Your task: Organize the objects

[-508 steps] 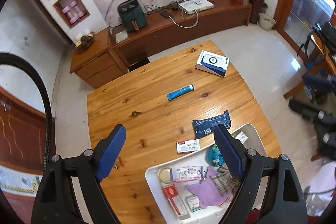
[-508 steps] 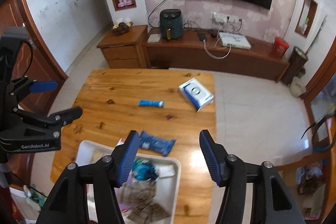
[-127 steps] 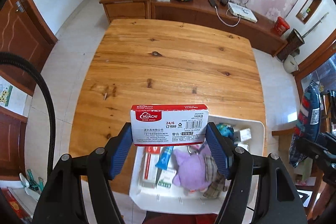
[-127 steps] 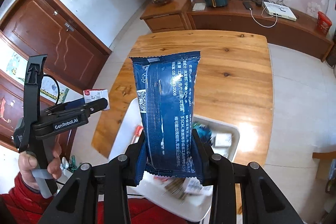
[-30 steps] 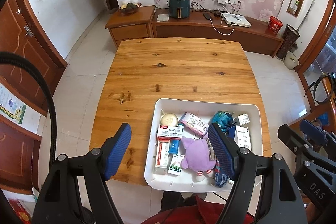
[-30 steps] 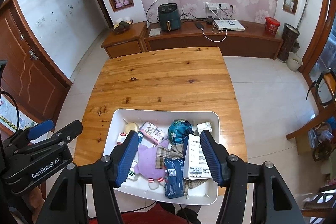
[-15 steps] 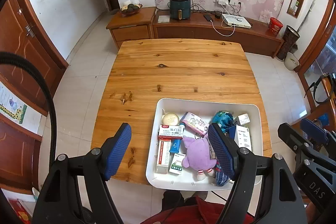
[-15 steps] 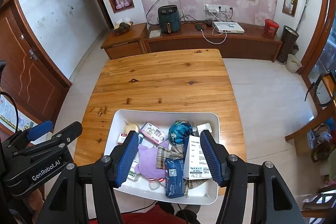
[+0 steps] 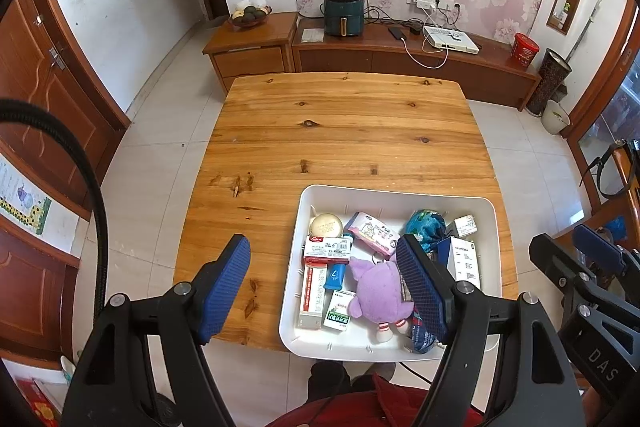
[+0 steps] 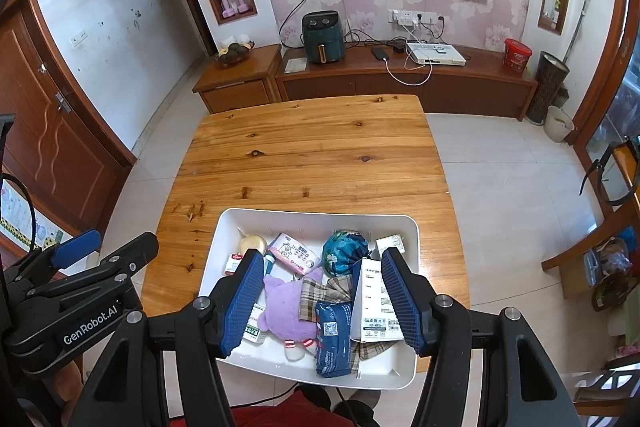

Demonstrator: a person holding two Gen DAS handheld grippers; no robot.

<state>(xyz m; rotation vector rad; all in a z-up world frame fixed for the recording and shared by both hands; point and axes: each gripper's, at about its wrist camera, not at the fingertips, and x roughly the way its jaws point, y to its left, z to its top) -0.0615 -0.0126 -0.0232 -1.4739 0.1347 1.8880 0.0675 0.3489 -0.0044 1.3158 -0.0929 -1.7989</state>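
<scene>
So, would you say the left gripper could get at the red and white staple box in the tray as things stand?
Probably yes. The left gripper is open and empty above the white tray, and the staple box lies on top near the tray's left side, uncovered. The purple plush toy sits close beside it, so a careful approach helps.

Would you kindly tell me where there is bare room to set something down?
The wooden table is bare from the white tray's far rim to its far edge, plus a strip left of the tray. Inside it is crowded: purple plush, blue packet, white box.
</scene>
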